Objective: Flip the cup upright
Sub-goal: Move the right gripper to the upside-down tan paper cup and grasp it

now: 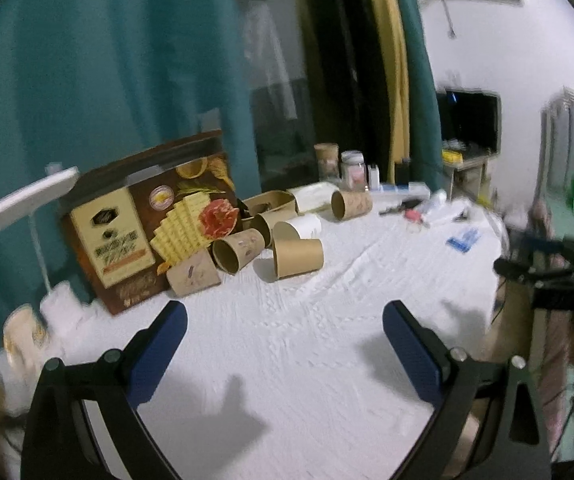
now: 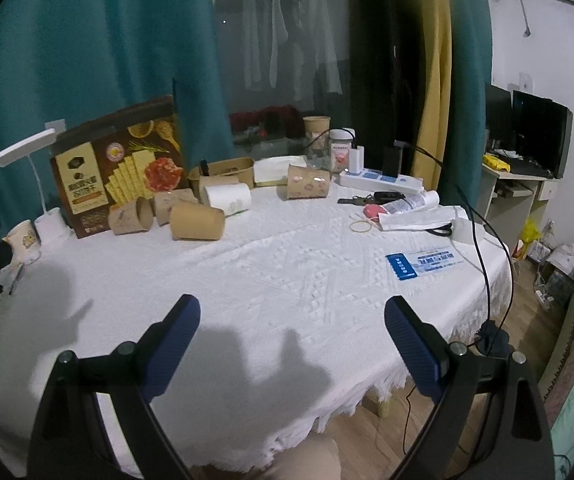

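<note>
Several brown paper cups lie on their sides on the white tablecloth by a snack box. The nearest plain brown cup [image 1: 298,258] [image 2: 197,222] lies on its side in front of the group. A printed cup [image 1: 239,250] [image 2: 131,215] lies to its left. Another printed cup [image 1: 351,204] [image 2: 308,182] lies apart, farther back. My left gripper [image 1: 285,314] is open and empty, hovering over bare cloth short of the cups. My right gripper [image 2: 293,308] is open and empty, over the near cloth.
A brown snack box [image 1: 147,224] [image 2: 117,168] stands behind the cups. A white desk lamp [image 2: 27,148], a mug [image 2: 25,240], a power strip [image 2: 381,180], a jar [image 2: 341,154], a blue card [image 2: 423,262] and cables lie around. The table edge [image 2: 487,312] drops off at right.
</note>
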The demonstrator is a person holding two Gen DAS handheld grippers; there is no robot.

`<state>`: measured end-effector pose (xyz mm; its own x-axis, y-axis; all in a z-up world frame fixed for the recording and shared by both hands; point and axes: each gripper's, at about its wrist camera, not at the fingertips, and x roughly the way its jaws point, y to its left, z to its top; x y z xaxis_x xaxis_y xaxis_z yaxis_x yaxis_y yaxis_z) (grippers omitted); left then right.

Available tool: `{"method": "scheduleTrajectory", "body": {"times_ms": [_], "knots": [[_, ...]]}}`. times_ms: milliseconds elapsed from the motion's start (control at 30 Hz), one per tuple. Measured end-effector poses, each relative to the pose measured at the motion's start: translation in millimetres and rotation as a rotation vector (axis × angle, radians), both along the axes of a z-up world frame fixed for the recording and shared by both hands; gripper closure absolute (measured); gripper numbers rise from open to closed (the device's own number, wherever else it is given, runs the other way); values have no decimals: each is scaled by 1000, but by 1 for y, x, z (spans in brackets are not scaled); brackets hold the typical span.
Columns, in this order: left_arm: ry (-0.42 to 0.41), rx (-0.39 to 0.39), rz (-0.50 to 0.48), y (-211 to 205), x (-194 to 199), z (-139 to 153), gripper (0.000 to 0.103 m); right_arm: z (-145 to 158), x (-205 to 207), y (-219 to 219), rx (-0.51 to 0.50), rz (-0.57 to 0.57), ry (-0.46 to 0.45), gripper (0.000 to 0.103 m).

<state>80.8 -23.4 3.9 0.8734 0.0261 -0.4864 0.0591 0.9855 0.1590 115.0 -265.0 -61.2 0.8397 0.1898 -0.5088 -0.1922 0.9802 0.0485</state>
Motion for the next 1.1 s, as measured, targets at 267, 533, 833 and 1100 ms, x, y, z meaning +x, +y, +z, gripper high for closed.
{"method": "scheduleTrajectory", "body": {"times_ms": [267,533,833,1100], "knots": [[102,229,-208,-42,122,-23,5,-23,72,-23,-36,-45,82,11],[204,447,-437,-105,249,-71,5,-52,148,-56,-49,-92,154,11],[201,618,-474,-155,375,-105,7,-65,177,-88,-17,-128,187,11],[237,680,-488,-180,439,-132,12,-79,168,-113,-8,-174,237,11]]}}
